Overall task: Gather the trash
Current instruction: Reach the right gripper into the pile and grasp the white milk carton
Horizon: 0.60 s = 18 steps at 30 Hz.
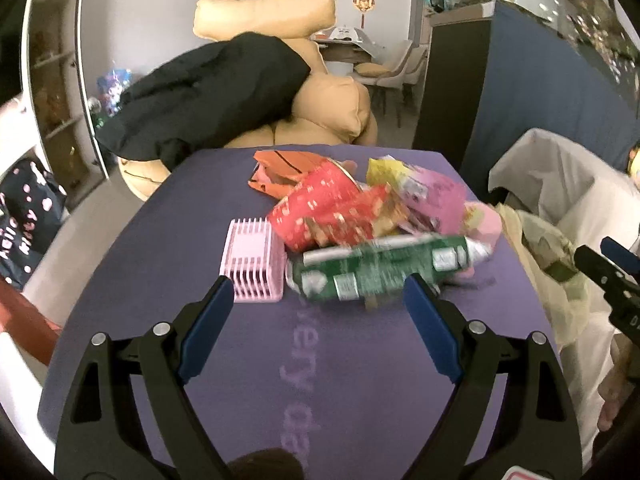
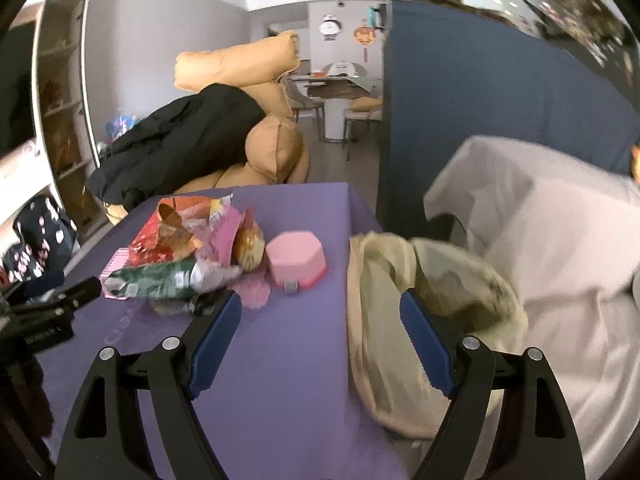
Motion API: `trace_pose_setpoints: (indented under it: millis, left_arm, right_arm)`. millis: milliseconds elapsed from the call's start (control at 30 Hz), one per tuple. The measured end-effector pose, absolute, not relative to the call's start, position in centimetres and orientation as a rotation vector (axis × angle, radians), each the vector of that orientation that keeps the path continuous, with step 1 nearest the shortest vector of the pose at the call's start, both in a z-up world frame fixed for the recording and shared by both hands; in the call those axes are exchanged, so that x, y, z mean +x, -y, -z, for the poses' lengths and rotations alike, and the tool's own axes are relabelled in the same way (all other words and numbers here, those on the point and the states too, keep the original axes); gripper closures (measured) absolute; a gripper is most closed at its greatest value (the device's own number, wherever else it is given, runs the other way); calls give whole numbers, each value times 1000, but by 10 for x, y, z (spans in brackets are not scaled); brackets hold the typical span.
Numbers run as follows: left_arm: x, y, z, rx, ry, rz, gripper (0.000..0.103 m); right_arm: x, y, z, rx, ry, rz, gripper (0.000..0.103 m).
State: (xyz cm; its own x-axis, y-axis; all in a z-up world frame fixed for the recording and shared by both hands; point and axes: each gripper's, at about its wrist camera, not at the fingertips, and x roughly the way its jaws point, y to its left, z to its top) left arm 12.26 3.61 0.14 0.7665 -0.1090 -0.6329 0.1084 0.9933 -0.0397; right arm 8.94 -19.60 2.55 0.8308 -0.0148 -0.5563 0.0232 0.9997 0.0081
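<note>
Wrappers [image 1: 360,216] lie just ahead of gaping left tongs [image 1: 319,294].

Green wrapper [image 1: 384,268] blurred; mat lettering [image 1: 298,392] cut off

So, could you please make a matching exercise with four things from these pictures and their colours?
Things:
1. slatted basket
2. crumpled wrapper nearest the left claw
3. table mat
4. trash bag at the table edge

Colours:
A. purple
B. pale beige
C. pink
D. green and silver

Pairs: 1-C, 2-D, 3-A, 4-B
</note>
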Motion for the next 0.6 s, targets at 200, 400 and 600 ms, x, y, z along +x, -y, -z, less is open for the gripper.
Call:
trace_pose_setpoints:
  millis: [200, 400, 600]
  left_arm:
    - [165, -60, -6, -14, -671, 123, 20]
    - [195, -87, 23, -87, -754, 111, 20]
    - [198, -96, 52, -98, -830, 111, 19]
  right_arm:
    - [144, 195, -21, -7, -631, -24, 25]
    - [171, 197, -9, -14, -691, -6, 25]
    - [168, 194, -4, -20, -696, 12, 25]
